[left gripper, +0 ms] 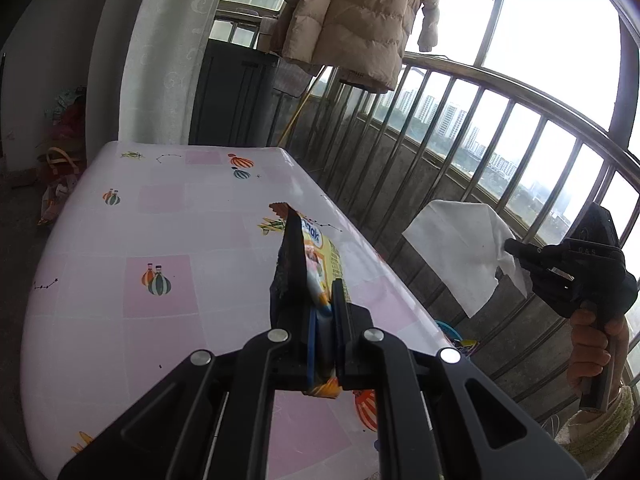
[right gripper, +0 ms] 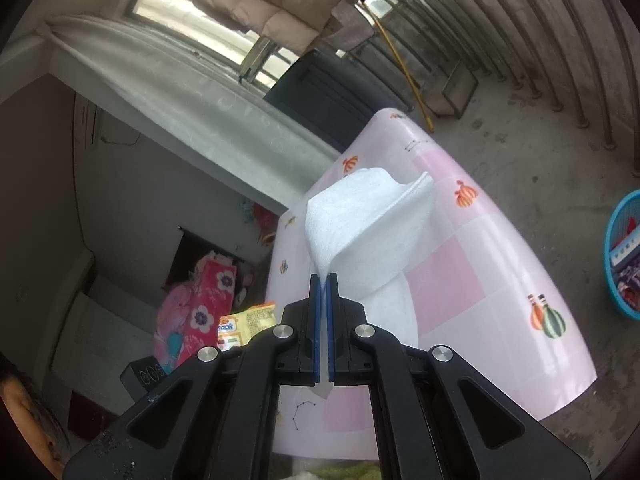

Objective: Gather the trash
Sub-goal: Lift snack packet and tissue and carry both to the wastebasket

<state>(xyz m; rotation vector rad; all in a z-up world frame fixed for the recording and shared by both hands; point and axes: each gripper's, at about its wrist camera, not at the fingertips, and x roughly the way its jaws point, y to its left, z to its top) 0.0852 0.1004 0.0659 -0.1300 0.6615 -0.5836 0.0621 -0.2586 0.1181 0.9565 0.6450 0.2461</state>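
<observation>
Left hand-held gripper (left gripper: 320, 280) pinching snack wrapper (left gripper: 308, 256), pink balloon-print table (left gripper: 160, 200), balcony railing (left gripper: 500, 148)

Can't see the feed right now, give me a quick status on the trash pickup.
Left hand-held gripper shut on snack wrapper. Right hand-held gripper shut on white tissue. Both lifted off the table. Blue basket on floor, path open.

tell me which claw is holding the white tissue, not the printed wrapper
The right claw: it is shut on the white tissue. The left claw instead pinches the yellow printed snack wrapper.
</observation>
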